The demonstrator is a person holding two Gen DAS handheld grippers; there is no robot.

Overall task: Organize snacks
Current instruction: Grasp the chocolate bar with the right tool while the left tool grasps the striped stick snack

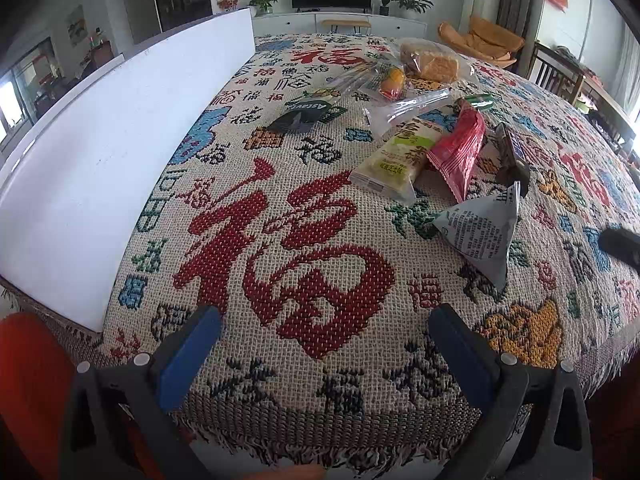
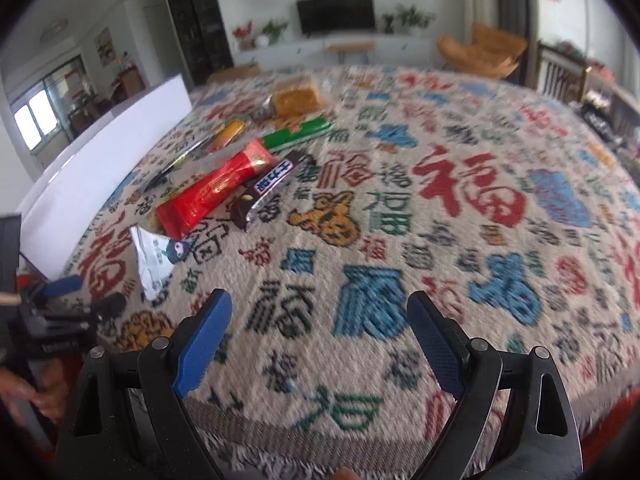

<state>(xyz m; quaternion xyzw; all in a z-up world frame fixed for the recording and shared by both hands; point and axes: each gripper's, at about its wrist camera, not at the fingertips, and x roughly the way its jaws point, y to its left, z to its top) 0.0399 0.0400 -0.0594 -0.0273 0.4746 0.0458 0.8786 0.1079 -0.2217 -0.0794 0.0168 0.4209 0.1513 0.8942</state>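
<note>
White box [image 1: 120, 152]: stands along the left edge of the table [image 1: 304, 412]. You cannot see inside it from either view; judge it the likely container.
Left claw [image 1: 324, 344]: spread wide, holding nothing, low over the near edge of the woven cloth [image 1: 280, 240].
Dark sachet [image 1: 304, 114]: lies nearest the white box, apart from it, at the left end of the snack group.
Clear bag with orange piece [image 1: 394, 80]: lies behind the sachet, toward the far side.
Cake bag [image 1: 434, 60]: farthest item, at the back of the group.
Pale green packet [image 1: 394, 160]: flat on the cloth, touching the red packet [image 1: 456, 148] on its right.
Chocolate bar [image 2: 268, 188]: just right of the red packet, partly under it in the right wrist view.
Grey triangular pouch [image 1: 480, 236]: nearest snack to both claws, standing apart from the pile.
Right claw [image 2: 320, 332]: spread wide, empty, over bare cloth to the right of the snacks. This view is blurred.
Progress: judge the task at its start. Every visible snack lies loose on the table; none is gripped.
Remaining: you have all the snacks left to gather and sort, the grey pouch being the closest candidate.
</note>
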